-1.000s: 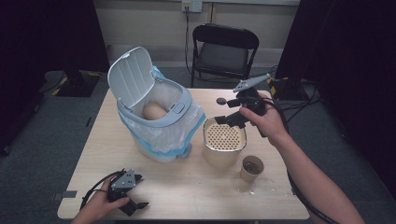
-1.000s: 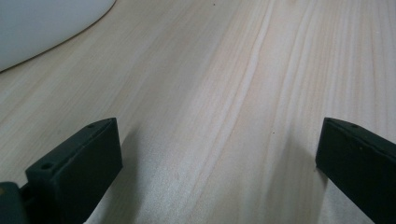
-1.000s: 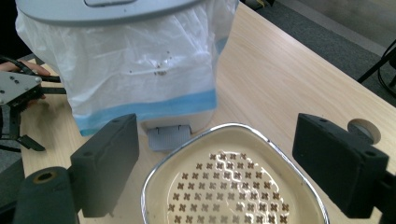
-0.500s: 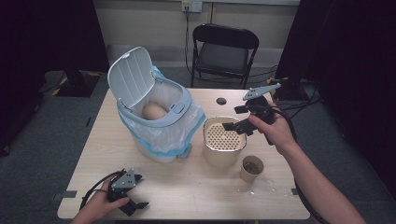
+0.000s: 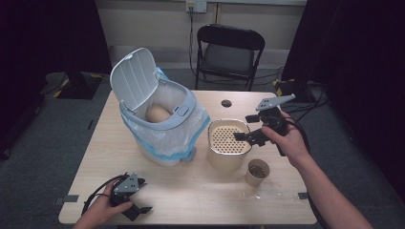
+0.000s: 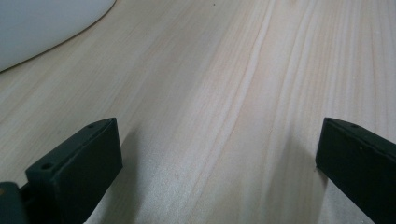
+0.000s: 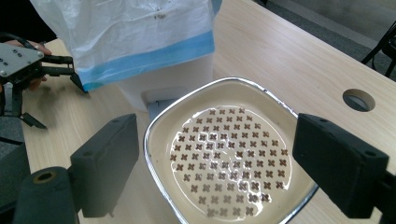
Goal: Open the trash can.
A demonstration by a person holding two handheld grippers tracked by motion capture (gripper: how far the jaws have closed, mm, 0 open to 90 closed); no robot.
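Note:
A beige container with a perforated insert (image 5: 228, 142) (image 7: 229, 158) stands right of the middle of the wooden table (image 5: 191, 191). My right gripper (image 5: 246, 127) (image 7: 219, 140) hovers open at its right rim, and the insert lies between the wide-apart jaws. A white bin (image 5: 160, 119) with its lid up and a white-and-blue bag liner (image 7: 140, 42) stands left of the container; a tan rounded object (image 5: 157, 113) lies inside. My left gripper (image 5: 142, 196) (image 6: 217, 144) rests open on bare wood near the front left edge, nothing between its fingers.
A paper cup (image 5: 258, 171) with brown liquid stands just in front of the container. A round cable hole (image 5: 226, 103) (image 7: 358, 99) pierces the table's far side. A black folding chair (image 5: 229, 47) stands behind the table. The other gripper (image 7: 28, 65) lies far off.
My right gripper has come down and toward the container's right rim from higher over the table's far right. The left gripper has stayed put.

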